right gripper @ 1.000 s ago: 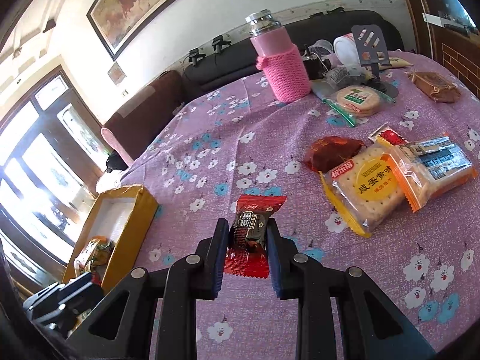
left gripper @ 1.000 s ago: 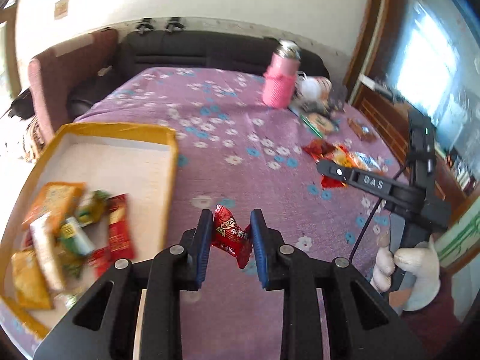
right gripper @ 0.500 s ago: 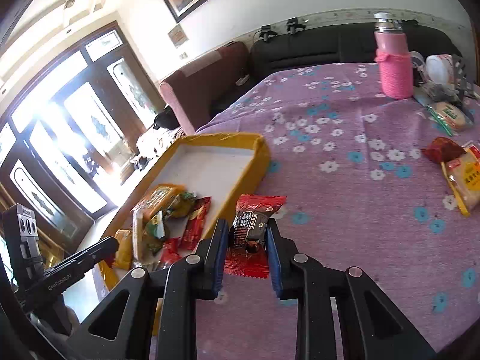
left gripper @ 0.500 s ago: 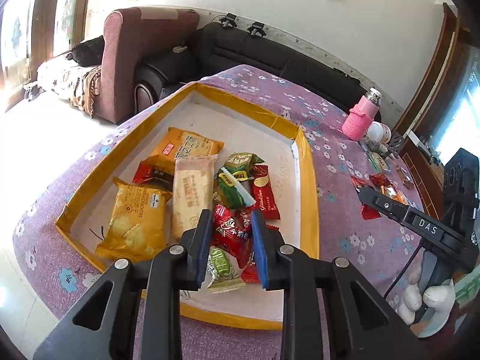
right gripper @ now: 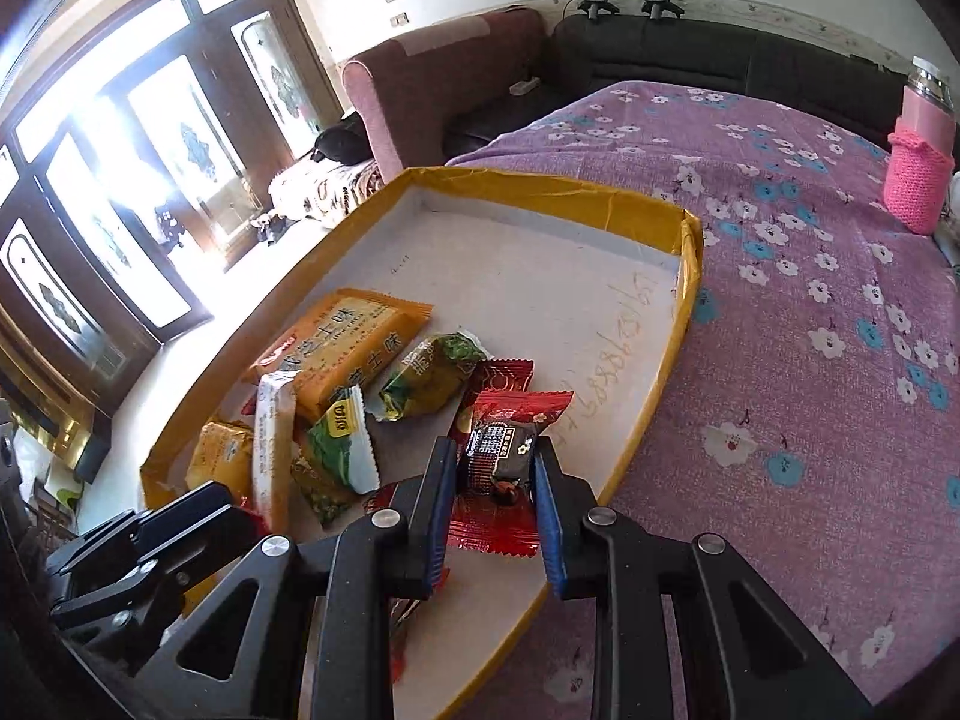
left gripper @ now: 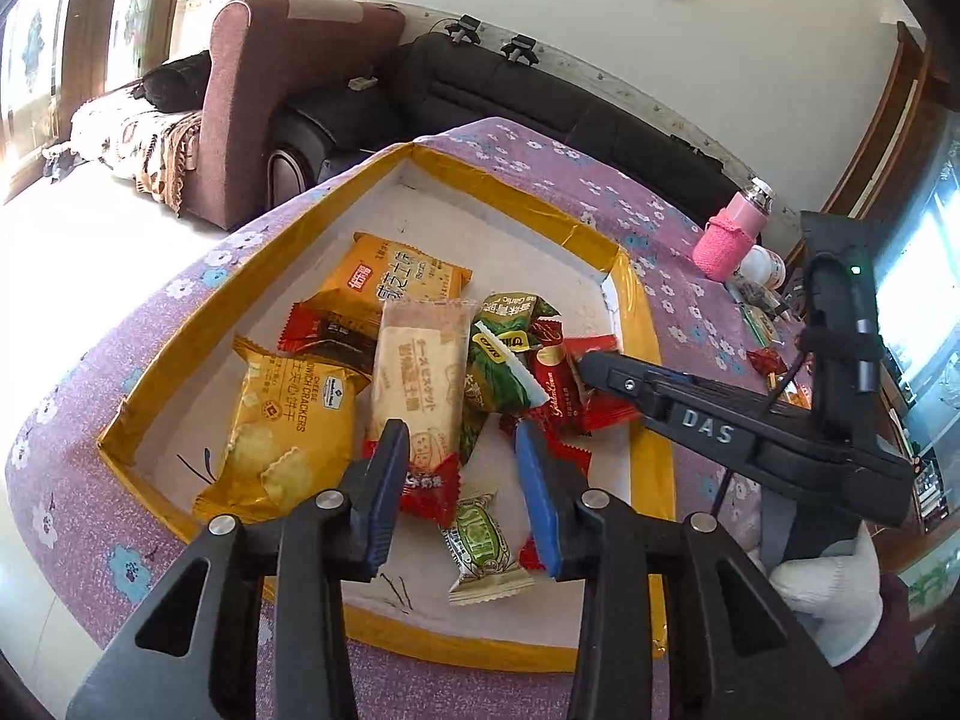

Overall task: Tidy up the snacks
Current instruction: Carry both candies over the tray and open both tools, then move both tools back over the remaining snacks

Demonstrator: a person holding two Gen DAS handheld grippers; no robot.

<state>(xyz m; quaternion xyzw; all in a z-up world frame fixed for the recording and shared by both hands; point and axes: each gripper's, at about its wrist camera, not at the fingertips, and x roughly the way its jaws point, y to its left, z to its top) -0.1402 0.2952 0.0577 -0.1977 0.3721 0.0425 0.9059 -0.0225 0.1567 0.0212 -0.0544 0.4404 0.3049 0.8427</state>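
The yellow-rimmed tray [left gripper: 651,324] sits at the table [right gripper: 810,276] corner. The left gripper [left gripper: 459,450], clamped a moment ago, now stands with jaws apart; its red candy [left gripper: 429,489] lies in the tray. The right gripper [right gripper: 492,474] remains clamped on the red-and-brown snack packet [right gripper: 501,450], now over the tray's near edge.

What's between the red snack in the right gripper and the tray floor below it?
Nothing visible blocks it. The right gripper holds the red snack inside the yellow tray; bare white floor lies just beyond, the snack pile to its left.
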